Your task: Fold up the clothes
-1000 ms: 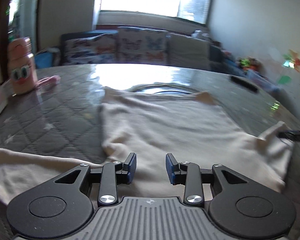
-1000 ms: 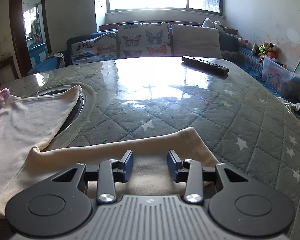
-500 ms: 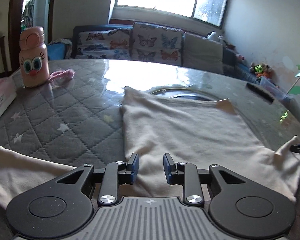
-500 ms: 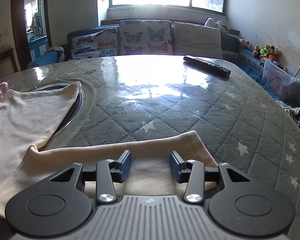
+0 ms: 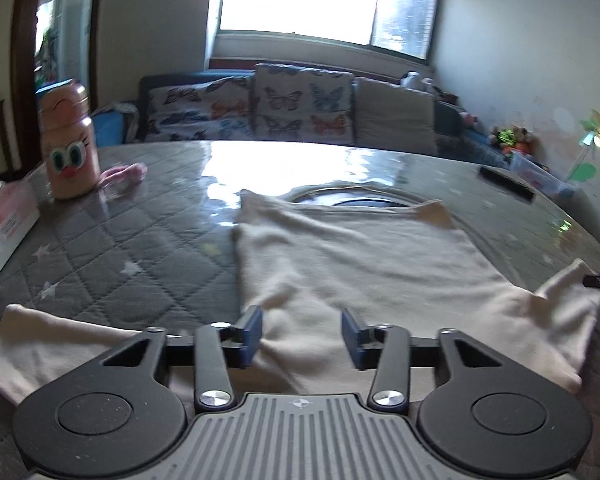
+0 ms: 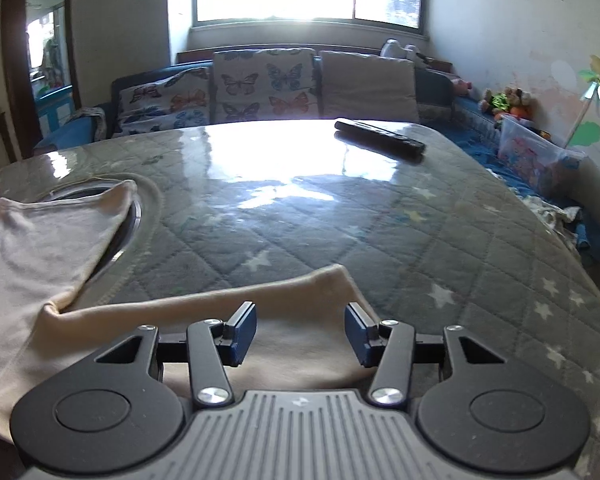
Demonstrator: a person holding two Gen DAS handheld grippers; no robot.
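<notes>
- Two hand-held grippers hover low: the left hand-held gripper (image 5: 301, 334) stands with its jaws spread wide, gripping nothing, above the garment's near edge.
- The right hand-held gripper (image 6: 301, 334) is equally wide apart and empty, over a sleeve.
- The cream long-sleeved cloth top (image 5: 352, 256) lies spread flat on the grey quilted star-patterned bench (image 6: 420, 232).
- A pink cartoon-faced bottle (image 5: 69, 140) stands far left; a black remote control (image 6: 380, 141) lies well apart.

Cream shirt (image 5: 364, 256) on grey star-quilted tablecloth (image 6: 380, 232); butterfly-print cushions (image 6: 264, 84).
</notes>
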